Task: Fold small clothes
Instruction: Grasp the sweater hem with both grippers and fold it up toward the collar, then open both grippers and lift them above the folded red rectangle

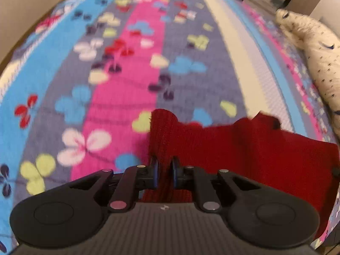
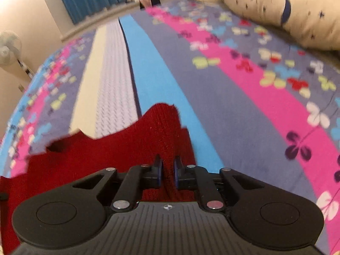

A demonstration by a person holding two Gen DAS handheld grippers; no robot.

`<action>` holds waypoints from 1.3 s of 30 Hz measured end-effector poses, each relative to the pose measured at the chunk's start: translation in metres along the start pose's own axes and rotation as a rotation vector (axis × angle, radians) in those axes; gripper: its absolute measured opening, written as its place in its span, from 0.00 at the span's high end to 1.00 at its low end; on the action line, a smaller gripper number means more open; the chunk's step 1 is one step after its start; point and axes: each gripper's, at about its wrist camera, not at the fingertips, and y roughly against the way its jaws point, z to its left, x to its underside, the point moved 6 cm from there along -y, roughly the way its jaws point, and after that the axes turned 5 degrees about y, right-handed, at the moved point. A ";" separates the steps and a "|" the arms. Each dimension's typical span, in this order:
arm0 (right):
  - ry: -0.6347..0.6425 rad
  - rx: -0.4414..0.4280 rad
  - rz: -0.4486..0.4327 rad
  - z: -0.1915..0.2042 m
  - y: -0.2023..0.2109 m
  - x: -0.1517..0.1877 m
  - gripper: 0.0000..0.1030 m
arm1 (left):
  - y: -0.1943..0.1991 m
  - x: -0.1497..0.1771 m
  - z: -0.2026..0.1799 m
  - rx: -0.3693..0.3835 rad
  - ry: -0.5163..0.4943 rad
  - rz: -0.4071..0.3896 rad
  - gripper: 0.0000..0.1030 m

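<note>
Now both grippers are clamped on the red knit (image 1: 244, 148), one at each end of the same edge. The left gripper (image 1: 164, 173) has its blue pads (image 1: 154, 172) pinched together on a raised corner of it, and the right gripper (image 2: 167, 173) has its pads (image 2: 159, 173) pressed on another peak of the cloth (image 2: 106, 155). The knit hangs slack between them above the bedspread (image 1: 127, 85), over its pale and blue stripes, well clear of the cream pillow (image 2: 276, 6) at the far edge.

The step in hand looks like carrying that held edge across to make a fold. To do it well, I would keep both hands level with each other so the edge stays straight, hold the cloth lightly taut without stretching the knit, and lower it so the corners meet the matching ones before the pads let go. A sagging middle could crease the fold.

No brand, label or readable writing shows on the knit, the bedspread or the pillow; only a small round mark sits on each gripper body.
</note>
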 end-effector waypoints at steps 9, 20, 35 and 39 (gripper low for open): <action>-0.069 0.058 0.055 -0.032 -0.041 0.011 0.89 | -0.050 0.003 0.032 -0.071 0.043 0.027 0.76; 0.033 0.092 -0.052 -0.001 0.038 0.031 0.29 | 0.042 0.044 0.022 -0.237 -0.065 -0.069 0.04; 0.210 -0.028 -0.038 0.111 0.200 0.159 0.19 | 0.169 0.233 -0.060 -0.189 -0.217 -0.033 0.00; 0.234 -0.022 -0.066 0.107 0.230 0.181 0.19 | 0.186 0.249 -0.068 -0.184 -0.244 -0.051 0.00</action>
